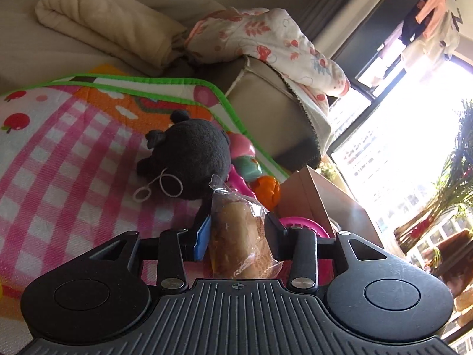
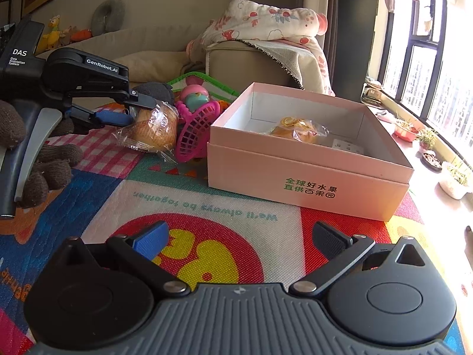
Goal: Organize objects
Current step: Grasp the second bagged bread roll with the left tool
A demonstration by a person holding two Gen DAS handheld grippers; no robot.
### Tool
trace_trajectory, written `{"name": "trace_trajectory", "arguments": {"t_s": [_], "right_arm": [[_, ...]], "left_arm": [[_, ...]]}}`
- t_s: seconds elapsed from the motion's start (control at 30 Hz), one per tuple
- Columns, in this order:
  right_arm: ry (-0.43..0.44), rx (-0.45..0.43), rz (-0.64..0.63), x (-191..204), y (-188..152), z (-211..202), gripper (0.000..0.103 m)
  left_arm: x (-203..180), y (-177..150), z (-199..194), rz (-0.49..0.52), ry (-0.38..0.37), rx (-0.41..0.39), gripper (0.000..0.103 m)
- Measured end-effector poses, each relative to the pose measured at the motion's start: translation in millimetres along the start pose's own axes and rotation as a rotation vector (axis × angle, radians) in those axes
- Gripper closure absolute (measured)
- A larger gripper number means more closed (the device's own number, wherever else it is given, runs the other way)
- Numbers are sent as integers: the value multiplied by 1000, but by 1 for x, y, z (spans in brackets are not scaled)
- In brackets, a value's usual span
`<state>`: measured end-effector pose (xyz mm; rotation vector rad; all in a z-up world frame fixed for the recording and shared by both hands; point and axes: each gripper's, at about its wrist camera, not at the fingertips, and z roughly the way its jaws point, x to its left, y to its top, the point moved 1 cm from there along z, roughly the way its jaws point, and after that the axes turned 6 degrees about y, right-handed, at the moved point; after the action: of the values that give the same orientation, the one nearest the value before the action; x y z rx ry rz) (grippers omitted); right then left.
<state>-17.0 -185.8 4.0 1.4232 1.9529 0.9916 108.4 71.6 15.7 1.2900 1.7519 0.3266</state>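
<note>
My left gripper (image 1: pixel 238 232) is shut on a wrapped muffin (image 1: pixel 241 236) and holds it just above the play mat. From the right wrist view the left gripper (image 2: pixel 139 109) holds the muffin (image 2: pixel 153 131) left of the pink box (image 2: pixel 310 174). A second wrapped cake (image 2: pixel 295 130) lies inside the open box. My right gripper (image 2: pixel 239 241) is open and empty, low over the mat in front of the box.
A black plush toy (image 1: pixel 189 159), a pink toy basket (image 2: pixel 196 131), a round pink-and-teal toy (image 2: pixel 195 96) and an orange toy (image 1: pixel 267 190) lie by the box. A sofa (image 2: pixel 248 65) with a floral blanket (image 2: pixel 266 23) stands behind. Potted plants (image 2: pixel 455 177) line the window sill at right.
</note>
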Motion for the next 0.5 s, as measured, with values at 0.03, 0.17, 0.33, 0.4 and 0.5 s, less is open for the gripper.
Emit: {"name": "trace_trajectory", "arguments": {"t_s": [0.03, 0.17, 0.33, 0.4, 0.5], "right_arm": [[0, -1, 2, 0, 0, 0, 0], [8, 3, 7, -1, 0, 0, 0], [12, 5, 11, -1, 0, 0, 0], [12, 10, 11, -1, 0, 1, 0], [3, 19, -10, 1, 4, 4, 0]], "left_arm": [[-6, 1, 4, 17, 12, 0, 56], [-22, 3, 20, 89, 67, 50, 47], [-23, 1, 18, 100, 51, 43, 54], [-20, 0, 13, 108, 31, 51, 59], [-13, -2, -1, 111, -1, 73, 64]]}}
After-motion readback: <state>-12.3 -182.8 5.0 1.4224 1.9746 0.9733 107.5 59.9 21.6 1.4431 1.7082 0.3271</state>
